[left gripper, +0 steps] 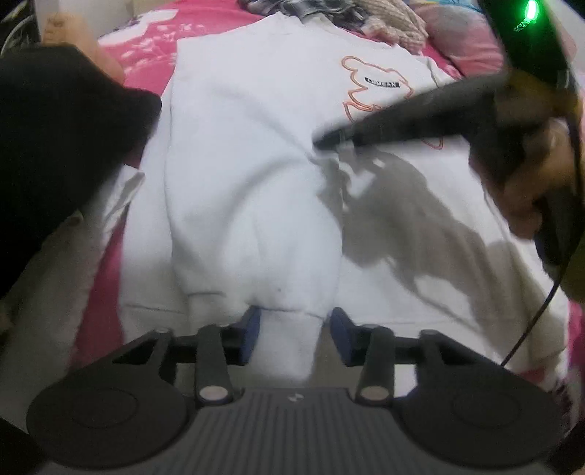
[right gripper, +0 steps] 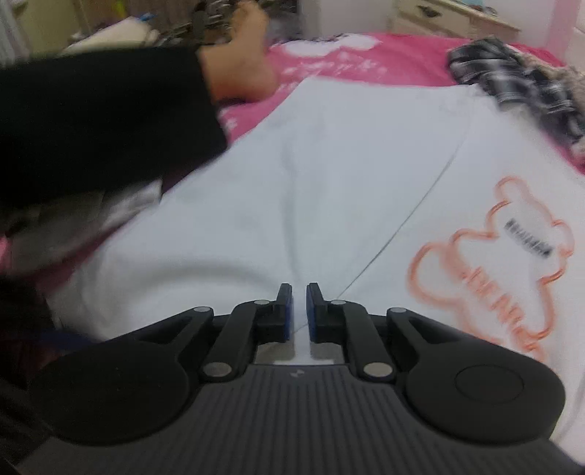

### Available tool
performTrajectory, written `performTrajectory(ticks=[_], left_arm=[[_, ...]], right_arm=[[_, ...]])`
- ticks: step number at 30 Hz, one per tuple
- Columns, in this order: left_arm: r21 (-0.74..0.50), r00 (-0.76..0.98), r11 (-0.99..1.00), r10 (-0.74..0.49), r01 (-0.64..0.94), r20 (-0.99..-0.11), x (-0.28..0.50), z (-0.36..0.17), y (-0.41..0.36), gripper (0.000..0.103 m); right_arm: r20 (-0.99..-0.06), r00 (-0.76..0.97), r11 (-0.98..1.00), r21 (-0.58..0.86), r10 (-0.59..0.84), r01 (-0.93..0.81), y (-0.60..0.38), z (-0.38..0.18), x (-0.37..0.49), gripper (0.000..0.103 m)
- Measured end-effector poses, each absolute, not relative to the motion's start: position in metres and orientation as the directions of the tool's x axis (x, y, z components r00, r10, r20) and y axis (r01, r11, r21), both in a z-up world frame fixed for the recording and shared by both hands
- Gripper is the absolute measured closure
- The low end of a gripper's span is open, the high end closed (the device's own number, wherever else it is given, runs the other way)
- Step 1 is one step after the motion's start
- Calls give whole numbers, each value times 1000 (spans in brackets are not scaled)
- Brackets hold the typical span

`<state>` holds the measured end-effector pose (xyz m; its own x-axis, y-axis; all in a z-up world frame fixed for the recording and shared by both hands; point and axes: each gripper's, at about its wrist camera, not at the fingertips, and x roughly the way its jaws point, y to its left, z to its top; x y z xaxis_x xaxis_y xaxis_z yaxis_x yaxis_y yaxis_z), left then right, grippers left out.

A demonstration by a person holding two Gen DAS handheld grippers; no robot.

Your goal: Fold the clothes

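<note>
A white sweatshirt (left gripper: 256,153) with an orange bear outline (left gripper: 369,87) lies spread on a pink bed; it also shows in the right wrist view (right gripper: 329,175) with the bear print (right gripper: 512,263). One sleeve (left gripper: 252,226) is folded across the body. My left gripper (left gripper: 294,329) is open, its blue pads either side of the sleeve's cuff (left gripper: 289,339). My right gripper (right gripper: 299,310) is shut on a thin fold of the sweatshirt's white fabric; it also shows in the left wrist view (left gripper: 329,140), pressed to the cloth near the print.
The pink bedspread (right gripper: 365,62) surrounds the sweatshirt. A black-and-white plaid garment (right gripper: 519,80) lies at the far right, with more clothes (left gripper: 395,22) piled beyond. A black-sleeved arm (right gripper: 102,120) reaches over the left side. A dresser (right gripper: 449,18) stands behind the bed.
</note>
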<state>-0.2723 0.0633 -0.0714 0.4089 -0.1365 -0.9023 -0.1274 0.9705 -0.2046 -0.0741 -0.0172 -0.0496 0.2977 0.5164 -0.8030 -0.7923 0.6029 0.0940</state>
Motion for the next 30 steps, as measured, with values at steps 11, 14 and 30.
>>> performTrajectory(ticks=[11,14,30], left_arm=[[-197,414,975,-139,-101,-900,-275,-75,54,45],[-208,414,973,-149,-101,-898,-276,-75,55,42],[-233,418,968,-173,-94,-892,-285,-64,54,38]], right_arm=[[-764,385,720,147,518,-678,115,-75,43,93],[-760,428,800,195,489,-567,106,-89,78,93],[-822,381,756,90,424,-648,153,-79,51,52]])
